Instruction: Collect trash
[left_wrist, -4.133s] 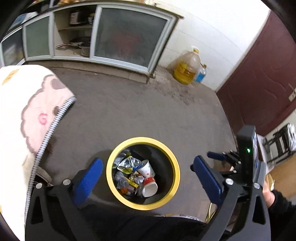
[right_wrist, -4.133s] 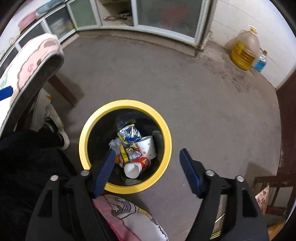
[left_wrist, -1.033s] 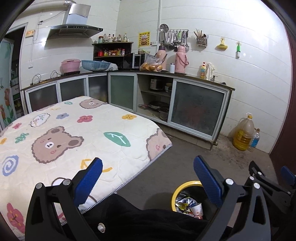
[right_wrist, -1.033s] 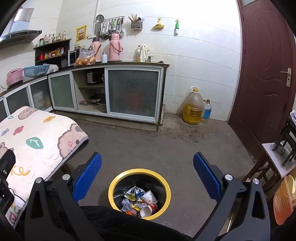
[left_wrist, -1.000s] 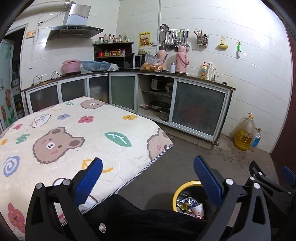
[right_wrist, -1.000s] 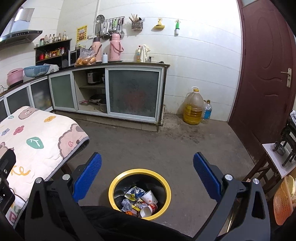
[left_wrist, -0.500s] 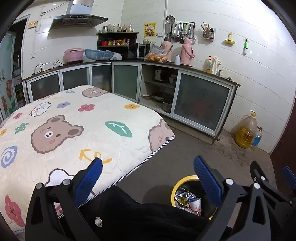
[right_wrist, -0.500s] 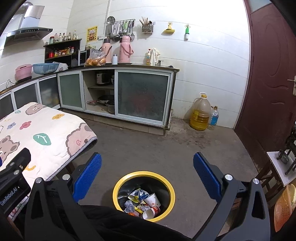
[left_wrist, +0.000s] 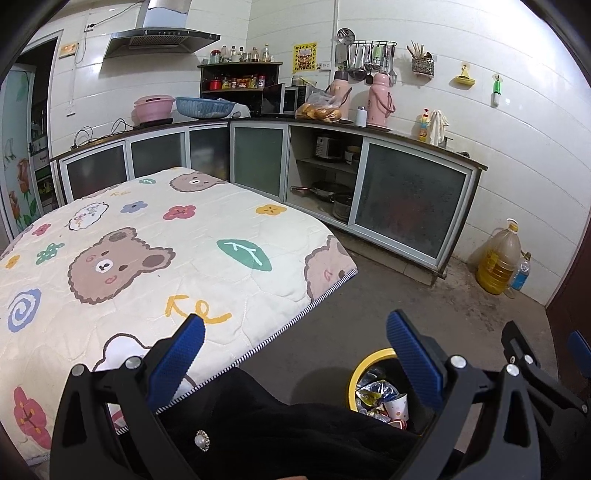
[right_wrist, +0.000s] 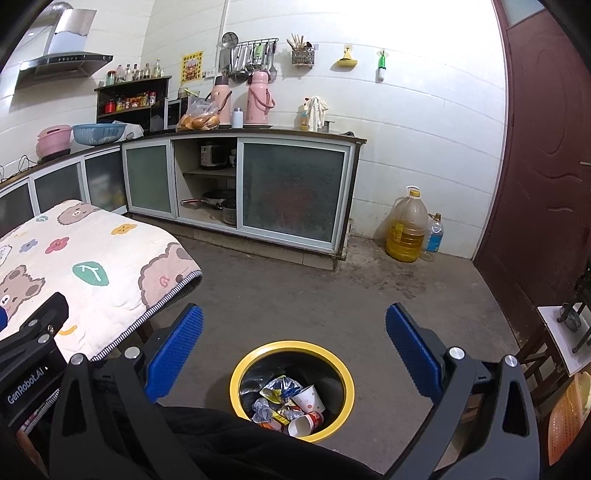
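A black trash bin with a yellow rim (right_wrist: 236, 373) stands on the concrete floor, low in the right wrist view. Paper cups (right_wrist: 308, 398) and crumpled foil wrappers (right_wrist: 277, 387) lie inside it. The bin also shows in the left wrist view (left_wrist: 360, 369), partly hidden behind that gripper's right finger. My left gripper (left_wrist: 295, 347) is open and empty, raised above the table edge and floor. My right gripper (right_wrist: 293, 341) is open and empty, held high above the bin.
A table with a bear-print quilted cover (left_wrist: 129, 258) stands at the left. Kitchen cabinets (right_wrist: 295, 192) line the back wall. A yellow oil jug (right_wrist: 406, 229) and a small bottle (right_wrist: 434, 232) stand by a dark red door (right_wrist: 539, 147). A small white table (right_wrist: 565, 332) is at the right.
Both grippers have risen from just above the bin and tilted up to face the kitchen. In the last second they drifted slightly; both stay open and empty.
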